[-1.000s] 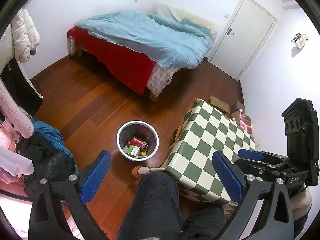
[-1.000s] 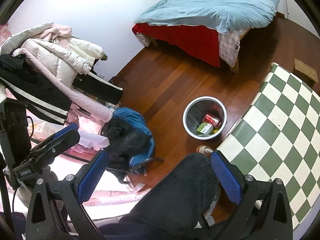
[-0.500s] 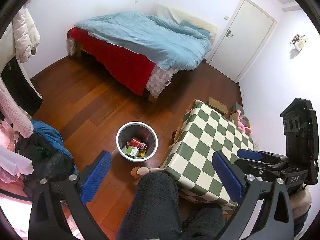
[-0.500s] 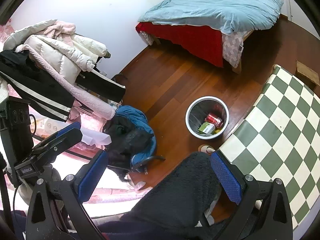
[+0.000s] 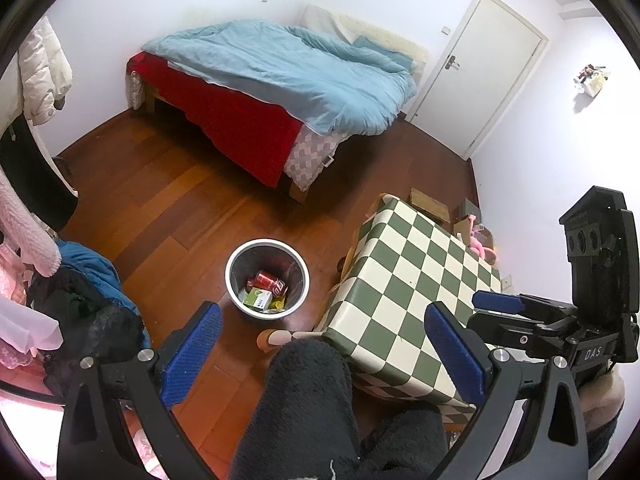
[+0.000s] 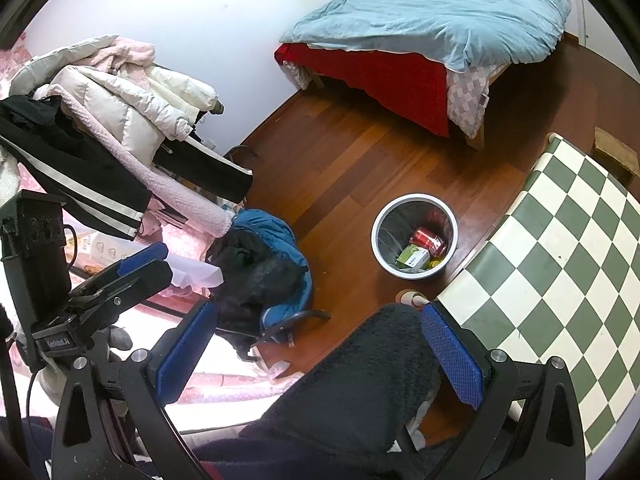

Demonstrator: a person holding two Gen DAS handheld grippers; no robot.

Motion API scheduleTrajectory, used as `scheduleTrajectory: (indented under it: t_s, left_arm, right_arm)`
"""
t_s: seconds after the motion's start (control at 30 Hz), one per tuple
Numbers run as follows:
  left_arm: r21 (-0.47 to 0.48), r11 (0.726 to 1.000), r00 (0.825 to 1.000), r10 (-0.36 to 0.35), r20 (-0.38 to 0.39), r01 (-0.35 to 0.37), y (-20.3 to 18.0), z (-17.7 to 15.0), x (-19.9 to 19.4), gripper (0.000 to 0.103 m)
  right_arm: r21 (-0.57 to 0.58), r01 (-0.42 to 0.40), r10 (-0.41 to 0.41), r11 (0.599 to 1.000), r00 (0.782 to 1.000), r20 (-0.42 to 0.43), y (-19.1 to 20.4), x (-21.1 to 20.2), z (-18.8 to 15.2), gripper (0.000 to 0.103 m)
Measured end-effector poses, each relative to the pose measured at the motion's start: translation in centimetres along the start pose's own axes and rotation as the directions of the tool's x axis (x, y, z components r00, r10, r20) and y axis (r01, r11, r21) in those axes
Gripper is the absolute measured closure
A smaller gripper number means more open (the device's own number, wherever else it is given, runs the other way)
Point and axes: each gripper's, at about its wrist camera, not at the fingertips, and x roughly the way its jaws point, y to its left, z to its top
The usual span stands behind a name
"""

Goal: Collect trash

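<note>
A round white-rimmed bin [image 5: 236, 256] stands on the wood floor beside the table; it also shows in the right wrist view [image 6: 382, 216]. Inside lie a red can [image 5: 268, 281] [image 6: 429, 239] and a green-and-white carton [image 5: 256, 299] [image 6: 416, 257]. My left gripper [image 5: 324, 354] is open and empty, held high above the floor over a dark-trousered knee [image 5: 304, 396]. My right gripper [image 6: 320, 354] is open and empty too, also above the knee. In the left wrist view the right gripper [image 5: 520, 312] shows at the right, over the table edge.
A green-and-white checked table [image 5: 408, 292] stands right of the bin. A bed with a blue duvet [image 5: 280, 68] fills the back. Clothes are heaped at the left [image 6: 120, 128], with a blue and black pile [image 6: 260, 264] on the floor. A white door [image 5: 480, 72] is shut.
Both grippers have risen and tilted slightly, so the bin and table sit a little lower in the views. Both stay open and empty.
</note>
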Motion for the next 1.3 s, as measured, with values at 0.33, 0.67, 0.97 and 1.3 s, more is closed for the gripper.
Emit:
scheduleTrajectory:
  t_s: [0.33,0.67,0.97,1.3]
  left_arm:
    - [0.01,1.0,1.0,-0.008,-0.001,0.008,-0.1,-0.1,-0.2,0.0]
    - [0.012,1.0,1.0,-0.01,-0.001,0.01,-0.2,-0.1,-0.2,0.0]
    - [0.016,1.0,1.0,-0.015,-0.003,0.015,-0.2,-0.2,-0.4,0.0]
    - [0.018,1.0,1.0,-0.016,0.002,0.016,0.0,0.0,-0.6,0.0]
  right_arm:
    - [-0.005,0.002,-0.002,1.0,1.0,0.002,-0.2,-0.3,0.0,0.0]
    - [-0.014,0.003,-0.003,1.0,1.0,-0.005,-0.6,-0.9,-0.3,0.0]
    - [-0.031,0.003,-0.004,0.999,1.0,-0.008,-0.3,-1.3,-0.7,0.0]
    - [-0.032,0.004,-0.004,0.999,1.0,-0.008,-0.1,-1.2,-0.8,0.0]
